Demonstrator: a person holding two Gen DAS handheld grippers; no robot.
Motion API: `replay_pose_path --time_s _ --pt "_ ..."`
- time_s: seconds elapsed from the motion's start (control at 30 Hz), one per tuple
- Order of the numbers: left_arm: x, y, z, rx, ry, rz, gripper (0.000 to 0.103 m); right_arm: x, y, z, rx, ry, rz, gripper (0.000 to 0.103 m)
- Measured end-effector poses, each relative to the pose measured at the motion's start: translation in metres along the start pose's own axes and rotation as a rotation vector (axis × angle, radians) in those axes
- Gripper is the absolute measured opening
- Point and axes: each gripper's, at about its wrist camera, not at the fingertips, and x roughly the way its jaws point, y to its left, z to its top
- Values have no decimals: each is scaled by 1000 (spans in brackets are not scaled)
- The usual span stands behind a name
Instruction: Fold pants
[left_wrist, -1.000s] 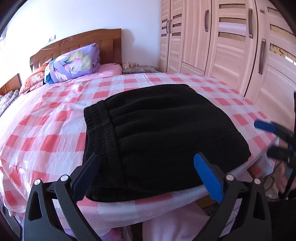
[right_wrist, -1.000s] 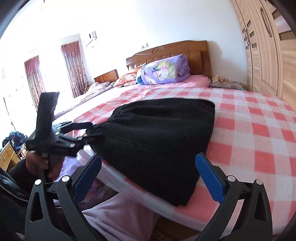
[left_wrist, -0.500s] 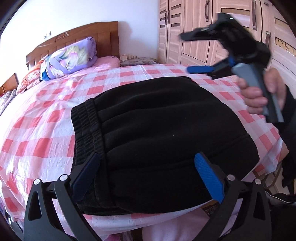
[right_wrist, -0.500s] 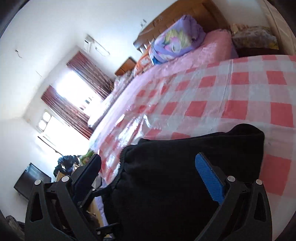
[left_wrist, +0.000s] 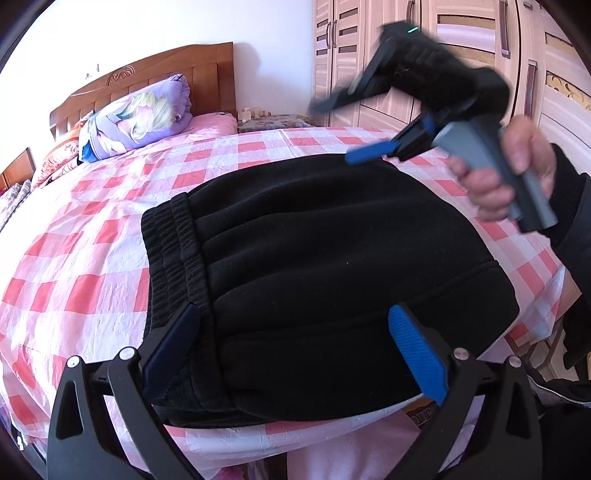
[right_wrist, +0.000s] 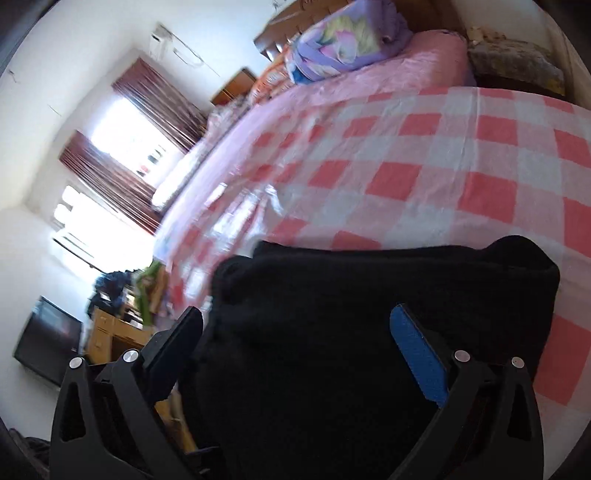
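— Both sets of jaws are spread wide, and I see nothing pinched in either one.

— Where are the pants?

— I see the black pants (left_wrist: 325, 266) lying folded in a thick pile on the bed cover (left_wrist: 92, 266) with the pink and white squares. The stretchy waist part is on the left in my left view. The pile sits near the edge of the bed.

— And your left gripper?

— My left gripper (left_wrist: 291, 343) hangs just over the near edge of the pile, one finger on each side.

— And the other one?

— My right gripper (left_wrist: 336, 129) is up in the air past the far right corner of the pants. A hand (left_wrist: 506, 173) in a dark sleeve holds its grey handle. It looks blurry. In its own view, the right gripper (right_wrist: 299, 347) points down at the black cloth (right_wrist: 351, 332). I cannot tell if it touches.

— Anything else?

— A purple pillow (left_wrist: 140, 114) lies by the wooden headboard (left_wrist: 155, 77).
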Motion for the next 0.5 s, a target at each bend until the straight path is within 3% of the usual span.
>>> replay_pose_path --time_s 0.03,0.1,0.17,0.23,0.3,0.37,0.4,0.5 --pt "0 0 0 0 2 -1 102 8 -8 5 35 -3 -48 98" --pt "0 1 1 0 5 -7 102 6 -11 15 89 -52 -59 98" --pt "0 3 1 -2 4 -15 102 -4 8 18 81 -105 -9 99" --pt "0 4 0 -2 -2 -17 102 -10 42 14 27 -107 113 99" --pt "0 5 0 0 -8 -15 102 3 85 9 -52 -44 217 99" --pt "0 5 -1 3 -16 -14 102 39 121 -1 -116 109 292 99" --pt "0 5 -2 5 -17 -14 102 52 131 -9 -139 156 299 99" --pt "-1 5 -1 8 -12 -15 102 103 129 -7 -142 242 189 98"
